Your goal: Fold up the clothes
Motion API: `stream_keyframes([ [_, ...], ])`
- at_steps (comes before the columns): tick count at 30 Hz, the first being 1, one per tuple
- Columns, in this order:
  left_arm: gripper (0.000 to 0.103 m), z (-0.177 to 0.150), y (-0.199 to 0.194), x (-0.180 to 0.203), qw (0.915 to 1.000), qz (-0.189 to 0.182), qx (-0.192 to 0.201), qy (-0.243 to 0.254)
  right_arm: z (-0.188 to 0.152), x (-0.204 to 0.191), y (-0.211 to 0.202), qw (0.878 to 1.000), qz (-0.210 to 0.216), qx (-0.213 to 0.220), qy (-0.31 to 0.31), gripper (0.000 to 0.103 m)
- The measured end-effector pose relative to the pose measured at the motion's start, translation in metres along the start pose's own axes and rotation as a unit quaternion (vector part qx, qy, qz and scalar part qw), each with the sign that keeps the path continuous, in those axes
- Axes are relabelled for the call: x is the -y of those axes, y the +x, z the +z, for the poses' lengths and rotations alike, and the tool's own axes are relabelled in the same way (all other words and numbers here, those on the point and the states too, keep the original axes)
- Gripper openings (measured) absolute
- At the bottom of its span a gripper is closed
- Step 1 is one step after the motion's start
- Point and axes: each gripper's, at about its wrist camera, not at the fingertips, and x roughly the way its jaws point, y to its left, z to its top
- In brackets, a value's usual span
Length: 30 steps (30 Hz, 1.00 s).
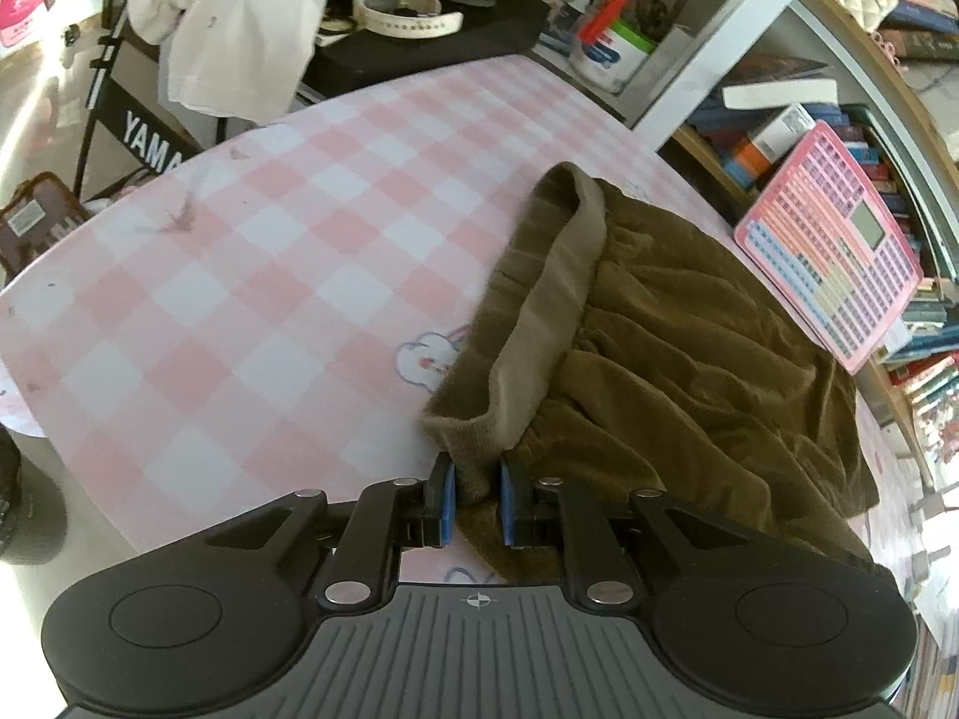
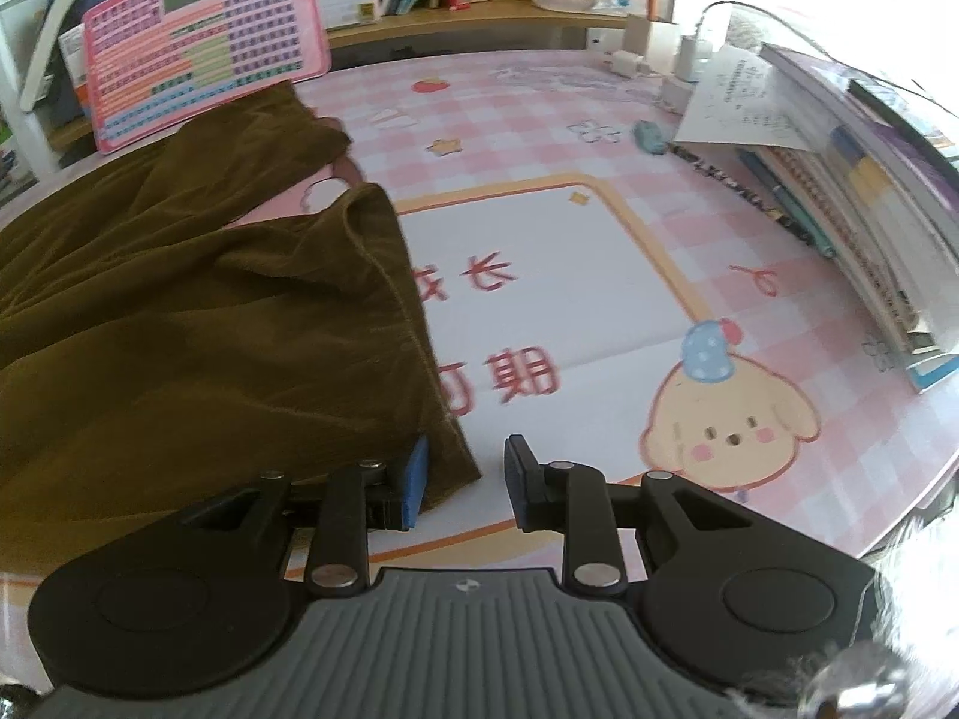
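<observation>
Two grippers on brown shorts (image 1: 689, 323) | left gripper (image 1: 478, 494) fingers pinch waistband | right gripper (image 2: 467, 479) fingers narrow, hem corner loose between (could slip when lifted)

A: Where is there open room around the brown garment (image 1: 689, 329)?

B: Left of it, the pink checked table mat (image 1: 252, 275) lies bare. Right of its hem, the mat's white panel is bare too.

A: What blocks?

B: Behind it, the pink toy tablet (image 2: 204, 36) leans against the bookshelf (image 1: 869, 138); far right of it, stacked books (image 2: 869, 192).
</observation>
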Motion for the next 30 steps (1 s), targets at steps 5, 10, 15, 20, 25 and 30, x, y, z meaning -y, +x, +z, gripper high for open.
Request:
stream_keyframes([
  [5, 0.015, 0.001, 0.000, -0.001, 1.0000, -0.004, -0.003, -0.001, 0.002, 0.000, 0.002, 1.000, -0.001, 0.002, 0.000, 0.025],
  [10, 0.019, 0.001, -0.003, 0.003, 0.9996, 0.000, -0.007, 0.029, 0.001, -0.002, 0.001, 1.000, -0.012, 0.004, 0.001, 0.033],
  [15, 0.024, -0.006, -0.023, 0.017, 0.9948, 0.004, 0.004, 0.102, -0.006, -0.003, -0.017, 1.000, -0.011, 0.015, 0.016, 0.038],
  [20, 0.054, -0.020, -0.044, 0.029, 0.9855, 0.009, 0.019, 0.169, -0.021, -0.010, -0.040, 0.999, 0.003, 0.025, 0.024, 0.046],
  [25, 0.078, -0.031, -0.055, 0.036, 0.9767, 0.014, 0.025, 0.213, -0.037, -0.023, -0.055, 0.999, 0.007, 0.022, 0.024, 0.069],
  [30, 0.099, -0.035, -0.060, 0.041, 0.9663, 0.020, 0.010, 0.256, -0.045, -0.034, -0.065, 1.000, 0.004, 0.014, 0.011, 0.094],
])
